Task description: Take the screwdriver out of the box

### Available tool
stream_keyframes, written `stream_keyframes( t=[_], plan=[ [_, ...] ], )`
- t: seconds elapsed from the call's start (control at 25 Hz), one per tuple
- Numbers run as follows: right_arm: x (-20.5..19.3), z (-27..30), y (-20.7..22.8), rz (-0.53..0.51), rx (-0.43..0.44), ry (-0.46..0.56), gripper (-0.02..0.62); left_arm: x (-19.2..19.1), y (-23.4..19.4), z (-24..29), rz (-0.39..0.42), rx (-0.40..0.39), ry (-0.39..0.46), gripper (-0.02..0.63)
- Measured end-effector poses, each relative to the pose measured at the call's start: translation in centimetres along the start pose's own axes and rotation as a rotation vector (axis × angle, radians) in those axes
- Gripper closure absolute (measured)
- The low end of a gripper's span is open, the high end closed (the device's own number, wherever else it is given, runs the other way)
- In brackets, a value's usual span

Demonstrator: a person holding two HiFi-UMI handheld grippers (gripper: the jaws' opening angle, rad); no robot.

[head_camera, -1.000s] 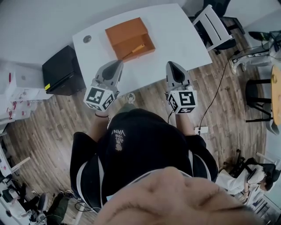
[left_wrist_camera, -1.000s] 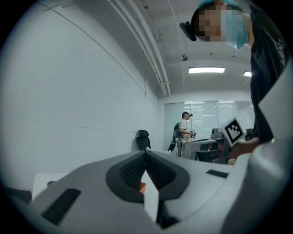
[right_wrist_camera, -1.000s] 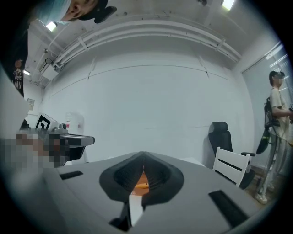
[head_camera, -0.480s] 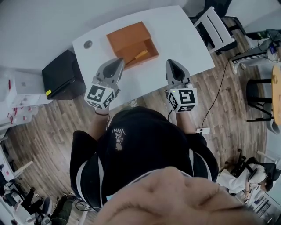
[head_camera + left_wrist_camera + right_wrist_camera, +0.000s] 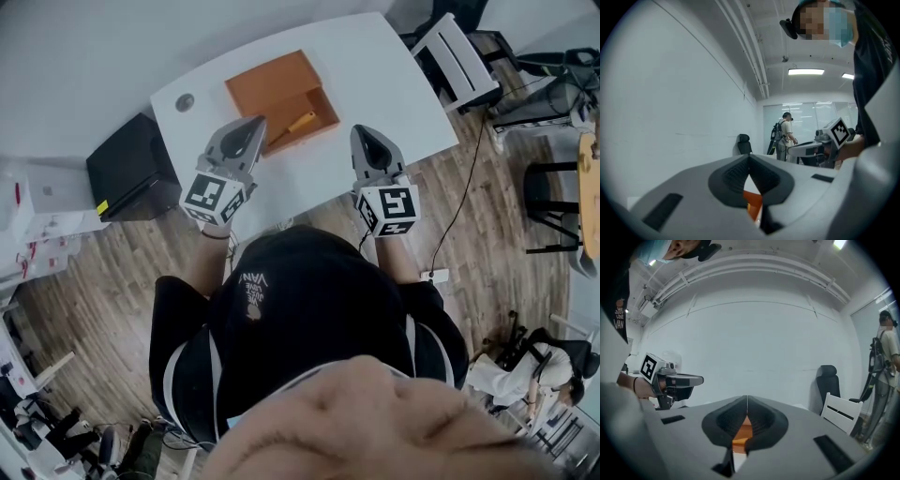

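The left gripper [image 5: 253, 127] and right gripper [image 5: 362, 133], both clenched empty, face the box [image 5: 267, 80], whose screwdriver [image 5: 298, 124] lies slantwise, nearer the left, handle rightward.

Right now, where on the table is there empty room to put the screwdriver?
The biggest bare patch of table is right of the orange box, out to the edge by the white chair. A smaller strip lies between the left hand-held gripper and the right hand-held gripper. It's crowded at the box's near corner, by the left one.
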State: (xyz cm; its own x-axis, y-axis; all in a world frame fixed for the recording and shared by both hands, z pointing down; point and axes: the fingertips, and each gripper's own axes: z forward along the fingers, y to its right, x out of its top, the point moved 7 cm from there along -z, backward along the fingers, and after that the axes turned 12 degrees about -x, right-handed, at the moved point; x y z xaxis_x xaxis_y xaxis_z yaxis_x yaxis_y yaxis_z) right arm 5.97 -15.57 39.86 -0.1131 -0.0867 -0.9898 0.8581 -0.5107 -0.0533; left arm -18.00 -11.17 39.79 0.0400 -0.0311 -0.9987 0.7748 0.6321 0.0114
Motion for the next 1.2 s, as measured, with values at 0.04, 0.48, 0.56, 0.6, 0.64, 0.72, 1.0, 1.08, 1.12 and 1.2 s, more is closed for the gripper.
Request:
stream_keyframes(
  t=[0.04, 0.48, 0.56, 0.6, 0.64, 0.72, 1.0, 1.08, 1.12, 1.2],
  plan=[
    [0.0, 0.1, 0.0, 0.001, -0.002, -0.003, 0.583, 0.1, -0.3, 0.2, 0.005, -0.005, 0.001, 0.591],
    [-0.8, 0.9, 1.0, 0.015, -0.045, -0.032, 0.583, 1.4, -3.6, 3.6, 0.073, -0.062, -0.036, 0.591],
    [-1.0, 0.9, 1.1, 0.019, -0.053, -0.037, 0.583, 1.2, -4.0, 4.4, 0.086, -0.077, -0.059, 0.591],
    [-1.1, 0.9, 1.2, 0.021, -0.056, -0.039, 0.583, 1.2, -4.2, 4.8, 0.092, -0.084, -0.071, 0.591],
    [-1.2, 0.9, 1.3, 0.022, -0.060, -0.041, 0.583, 1.2, -4.4, 5.2, 0.097, -0.090, -0.081, 0.591],
    [-1.3, 1.0, 1.5, 0.025, -0.065, -0.045, 0.583, 1.1, -4.8, 6.1, 0.105, -0.101, -0.097, 0.591],
    [-1.6, 1.4, 1.9, 0.032, -0.079, -0.056, 0.583, 0.1, -5.8, 8.3, 0.096, -0.124, -0.141, 0.591],
    [-1.6, 1.5, 1.9, 0.031, -0.079, -0.056, 0.583, -0.5, -5.9, 8.7, 0.084, -0.130, -0.157, 0.591],
    [-1.7, 1.5, 1.8, 0.031, -0.078, -0.056, 0.583, -0.9, -6.0, 8.9, 0.079, -0.133, -0.168, 0.591],
    [-1.7, 1.5, 1.7, 0.029, -0.078, -0.056, 0.583, -1.6, -6.0, 9.3, 0.076, -0.143, -0.194, 0.591]
  ],
)
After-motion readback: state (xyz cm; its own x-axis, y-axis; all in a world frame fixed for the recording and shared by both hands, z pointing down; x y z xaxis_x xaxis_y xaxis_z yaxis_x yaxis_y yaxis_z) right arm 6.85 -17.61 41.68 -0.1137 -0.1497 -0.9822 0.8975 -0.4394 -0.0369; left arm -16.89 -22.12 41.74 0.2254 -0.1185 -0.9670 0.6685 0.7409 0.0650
